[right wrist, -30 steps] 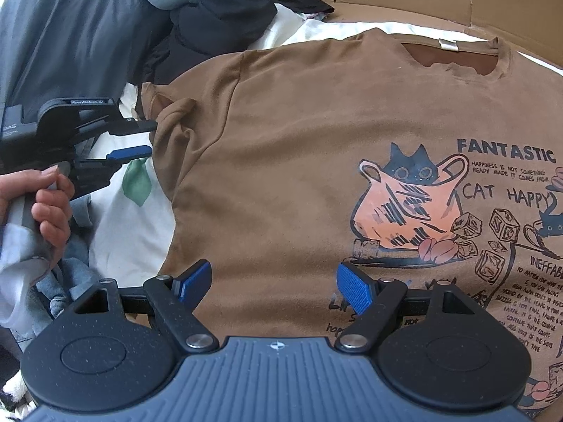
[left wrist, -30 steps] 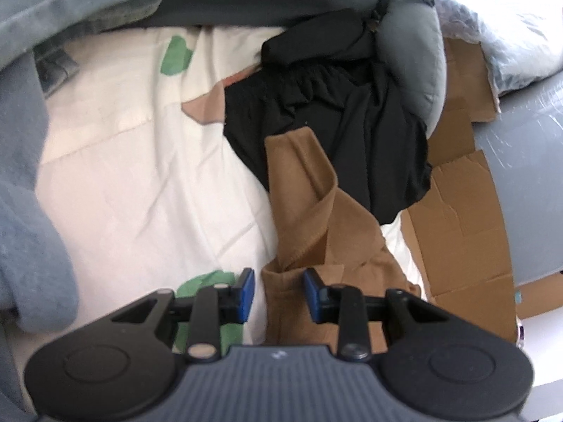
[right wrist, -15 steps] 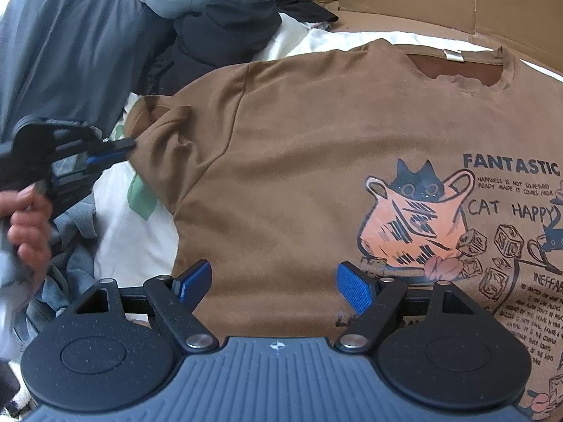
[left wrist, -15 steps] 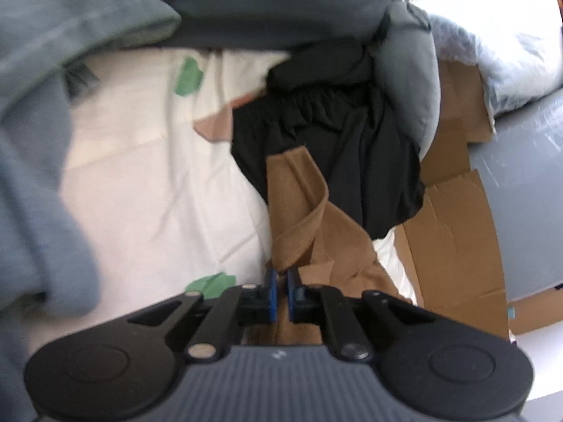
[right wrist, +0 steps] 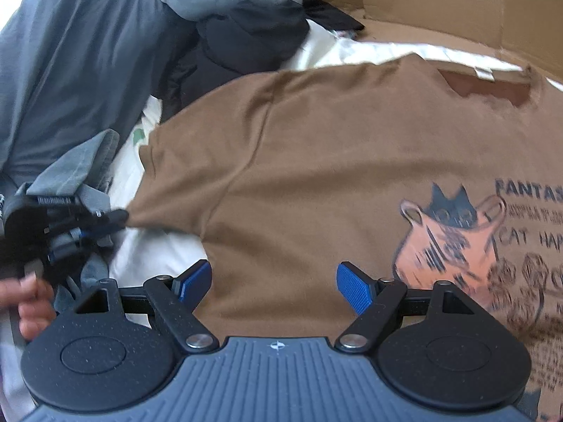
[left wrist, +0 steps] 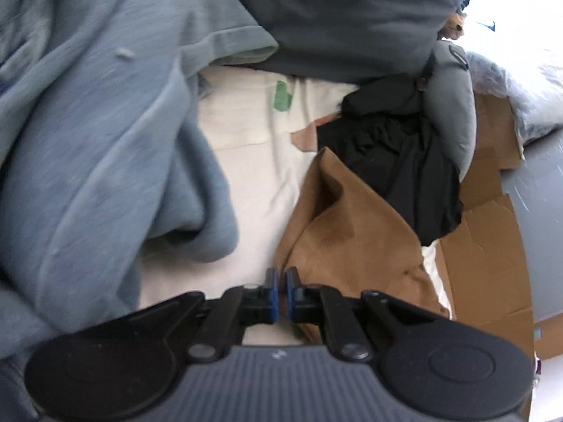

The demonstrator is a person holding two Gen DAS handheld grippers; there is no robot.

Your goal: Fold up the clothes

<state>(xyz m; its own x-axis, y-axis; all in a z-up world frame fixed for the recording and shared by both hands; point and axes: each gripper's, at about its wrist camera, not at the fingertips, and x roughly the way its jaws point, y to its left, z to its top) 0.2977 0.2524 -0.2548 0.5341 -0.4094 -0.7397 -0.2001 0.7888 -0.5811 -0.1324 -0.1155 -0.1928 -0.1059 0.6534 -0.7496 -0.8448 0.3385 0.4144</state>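
Note:
A brown T-shirt [right wrist: 316, 176] with a cat print lies face up on a white sheet [left wrist: 253, 183]. My left gripper [left wrist: 279, 292] is shut on the edge of its sleeve [left wrist: 337, 218]. In the right wrist view the left gripper [right wrist: 109, 219] holds the sleeve tip stretched out to the left of the shirt's body. My right gripper [right wrist: 276, 281] stands open just above the shirt's lower body. Nothing is between its blue pads [right wrist: 353, 290].
A blue-grey garment [left wrist: 88, 140] lies heaped at the left and a black garment [left wrist: 404, 161] beyond the sleeve. A grey neck pillow [left wrist: 454, 105] and flattened cardboard [left wrist: 485, 246] border the right. Dark grey clothing [right wrist: 70, 70] lies at the far left. A person's hand [right wrist: 28, 302] grips the left handle.
The left gripper's jaws closed on the sleeve edge, then carried it leftward, and the crumpled sleeve is now drawn out. The right gripper stays open and has shifted slightly over the shirt.

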